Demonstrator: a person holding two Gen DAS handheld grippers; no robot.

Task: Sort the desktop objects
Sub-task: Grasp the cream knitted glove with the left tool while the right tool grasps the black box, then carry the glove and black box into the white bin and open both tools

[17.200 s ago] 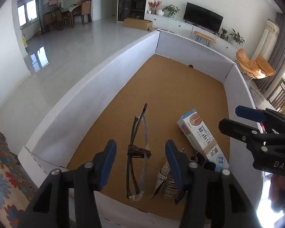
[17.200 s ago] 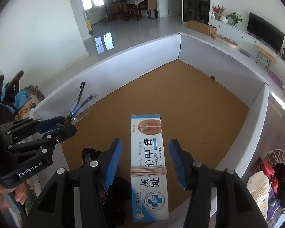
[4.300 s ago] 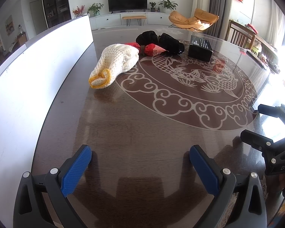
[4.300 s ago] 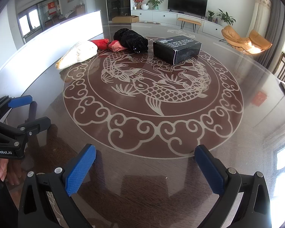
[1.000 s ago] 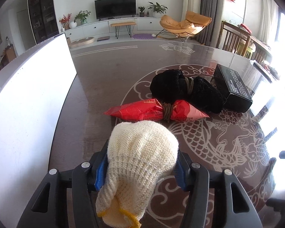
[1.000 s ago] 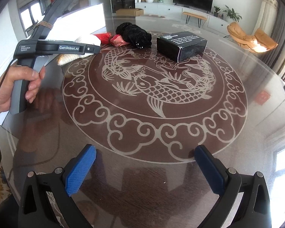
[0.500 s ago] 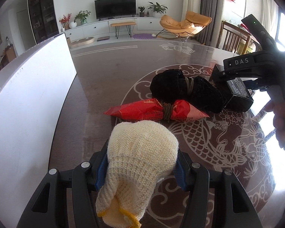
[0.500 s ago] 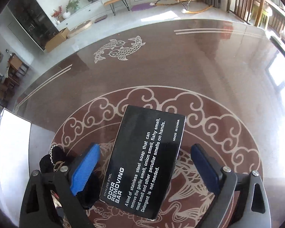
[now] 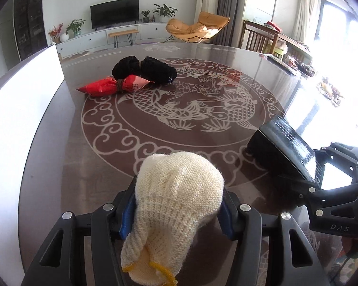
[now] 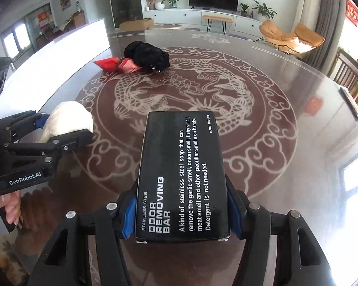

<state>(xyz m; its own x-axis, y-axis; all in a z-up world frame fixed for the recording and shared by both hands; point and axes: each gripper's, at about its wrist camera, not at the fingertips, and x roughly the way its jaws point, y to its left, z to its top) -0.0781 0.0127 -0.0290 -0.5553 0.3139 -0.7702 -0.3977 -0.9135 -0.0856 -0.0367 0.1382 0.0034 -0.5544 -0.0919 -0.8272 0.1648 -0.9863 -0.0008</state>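
Since a second ago both held things have left the far side of the table: the cream knitted glove point(image 9: 179, 190) no longer lies beside the red packet, and the black soap box point(image 10: 181, 178) has come away from the black bundle toward the near edge. The right gripper point(image 10: 181, 212) has just been closing its jaws, and its blue pads now press both long sides of the box, which sits between them with its white lettering facing up. The left gripper point(image 9: 176, 212) is clamped on the glove, pads squeezing the knit on either side, the yellow-trimmed cuff hanging toward the camera. In the right wrist view the left gripper and its glove appear at the left, beside the box; a hand point(image 10: 4, 202) grips the handle there. Beyond them lies the dark round table point(image 9: 95, 166) with its pale fish pattern. Well beyond, near the white board wall point(image 9: 19, 109), the red packet point(image 9: 112, 85) lies touching the black bundle point(image 9: 145, 68).
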